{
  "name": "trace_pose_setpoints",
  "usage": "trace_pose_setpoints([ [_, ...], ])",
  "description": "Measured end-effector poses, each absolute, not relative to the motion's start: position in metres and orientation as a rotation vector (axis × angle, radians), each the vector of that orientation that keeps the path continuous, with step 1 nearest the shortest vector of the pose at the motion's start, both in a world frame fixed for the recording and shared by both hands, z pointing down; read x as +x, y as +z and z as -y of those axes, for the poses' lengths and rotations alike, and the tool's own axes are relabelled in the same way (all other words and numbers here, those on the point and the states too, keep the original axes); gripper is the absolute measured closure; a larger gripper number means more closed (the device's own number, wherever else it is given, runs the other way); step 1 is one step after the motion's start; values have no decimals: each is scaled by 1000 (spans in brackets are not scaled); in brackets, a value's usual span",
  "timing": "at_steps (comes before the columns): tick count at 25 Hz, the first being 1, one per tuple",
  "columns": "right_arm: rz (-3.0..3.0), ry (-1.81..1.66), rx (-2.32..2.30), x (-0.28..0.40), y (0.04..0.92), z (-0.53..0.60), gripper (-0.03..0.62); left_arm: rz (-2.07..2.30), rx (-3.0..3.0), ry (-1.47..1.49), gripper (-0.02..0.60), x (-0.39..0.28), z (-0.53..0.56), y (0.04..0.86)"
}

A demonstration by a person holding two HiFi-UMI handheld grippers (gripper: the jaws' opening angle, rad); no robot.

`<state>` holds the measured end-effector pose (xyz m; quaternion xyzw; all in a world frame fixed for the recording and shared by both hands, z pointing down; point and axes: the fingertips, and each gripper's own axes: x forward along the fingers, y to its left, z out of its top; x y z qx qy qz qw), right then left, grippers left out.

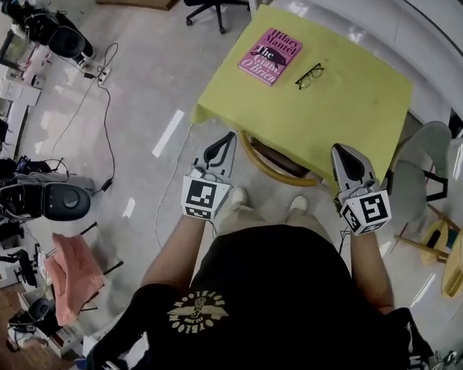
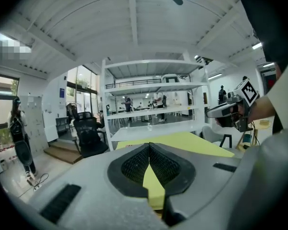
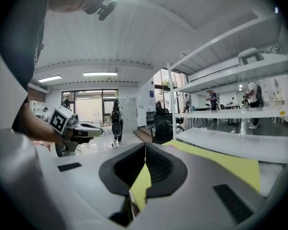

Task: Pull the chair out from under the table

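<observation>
Grey floor fills the head view, with a yellow table [image 1: 324, 106] in the upper middle carrying a book [image 1: 270, 55] and glasses [image 1: 309, 75]. Of the chair [image 1: 272, 168], only a curved wooden back rim and a dark strip of seat show at the table's lower edge; the rest is hidden beneath the top. The left gripper [image 1: 230, 137] and right gripper [image 1: 339, 151] hang either side of it, both with jaws pressed together on nothing. Whether either touches the chair cannot be made out. The person's torso covers the lower centre.
</observation>
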<state>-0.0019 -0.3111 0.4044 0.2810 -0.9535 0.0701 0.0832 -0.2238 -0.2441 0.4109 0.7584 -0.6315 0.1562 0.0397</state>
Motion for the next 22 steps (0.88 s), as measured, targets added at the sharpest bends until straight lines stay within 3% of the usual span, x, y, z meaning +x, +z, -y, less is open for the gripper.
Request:
trace_pose_setpoints([
  [8, 2763, 256, 1136, -28, 407, 304, 583, 1741, 2511, 470, 572, -273, 278, 403],
  [22, 2574, 346, 1262, -40, 449, 237, 583, 1265, 2788, 627, 572, -255, 275, 464],
])
